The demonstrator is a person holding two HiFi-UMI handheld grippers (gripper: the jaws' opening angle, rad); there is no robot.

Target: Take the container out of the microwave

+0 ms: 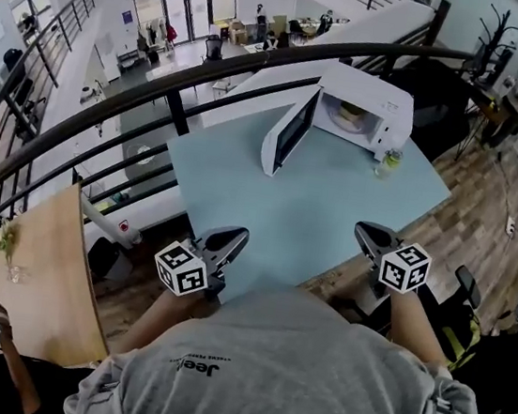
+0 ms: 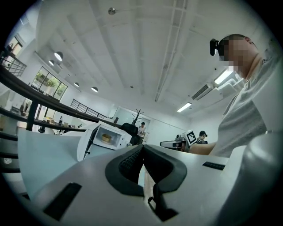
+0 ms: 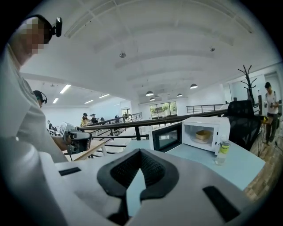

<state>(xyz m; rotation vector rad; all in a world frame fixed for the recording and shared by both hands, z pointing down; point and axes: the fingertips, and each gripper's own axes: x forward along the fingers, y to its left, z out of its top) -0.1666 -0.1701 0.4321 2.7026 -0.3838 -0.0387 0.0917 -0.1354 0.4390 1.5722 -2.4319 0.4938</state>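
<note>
A white microwave stands at the far side of the light blue table, its door swung open to the left. Inside sits a tan, bowl-like container. The left gripper view shows the container far ahead, and the right gripper view shows the container in the lit cavity. My left gripper hovers at the table's near edge, shut and empty. My right gripper is at the near right edge, also shut with nothing in it. Both are far from the microwave.
A small clear bottle with a yellow-green label stands on the table right of the microwave. A black railing curves behind the table. A wooden table lies at the left. A person stands at the far right.
</note>
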